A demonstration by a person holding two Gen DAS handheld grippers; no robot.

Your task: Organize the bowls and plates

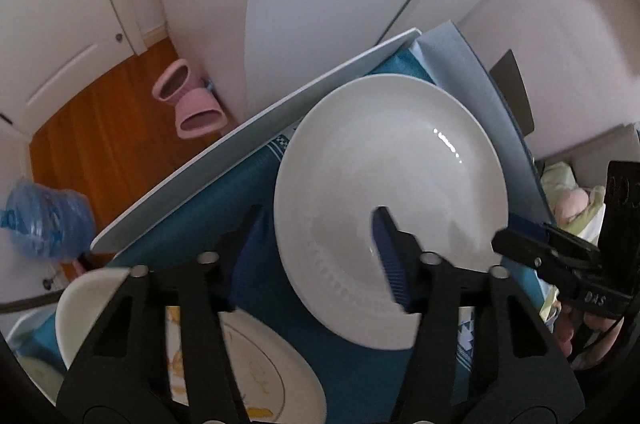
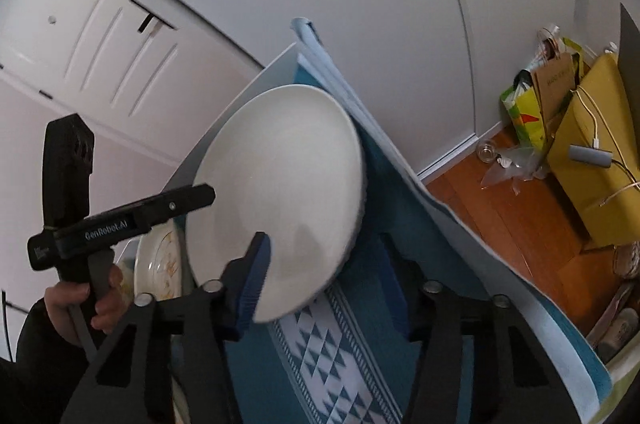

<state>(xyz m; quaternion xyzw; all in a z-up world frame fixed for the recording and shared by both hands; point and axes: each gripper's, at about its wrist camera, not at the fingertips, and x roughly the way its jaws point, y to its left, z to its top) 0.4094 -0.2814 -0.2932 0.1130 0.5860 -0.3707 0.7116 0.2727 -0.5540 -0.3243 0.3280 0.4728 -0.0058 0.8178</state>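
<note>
A large white plate [image 1: 392,184] is held up above the blue patterned tablecloth [image 1: 224,208] by both grippers, one on each side of its rim. My left gripper [image 1: 316,256] straddles its near rim, one blue pad over the top face, the other under it. My right gripper [image 2: 324,276] straddles the opposite rim of the same plate [image 2: 280,184]. A white plate with yellow decoration [image 1: 256,376] lies on the table below; it also shows in the right wrist view [image 2: 160,264]. A white bowl [image 1: 84,308] sits beside it at lower left.
The white table edge [image 1: 240,140] runs diagonally with wooden floor [image 1: 100,152] beyond. Pink slippers [image 1: 192,100] and a blue water bottle [image 1: 44,220] are on the floor. Yellow bags [image 2: 592,152] and a glass jar [image 2: 486,149] stand by the wall.
</note>
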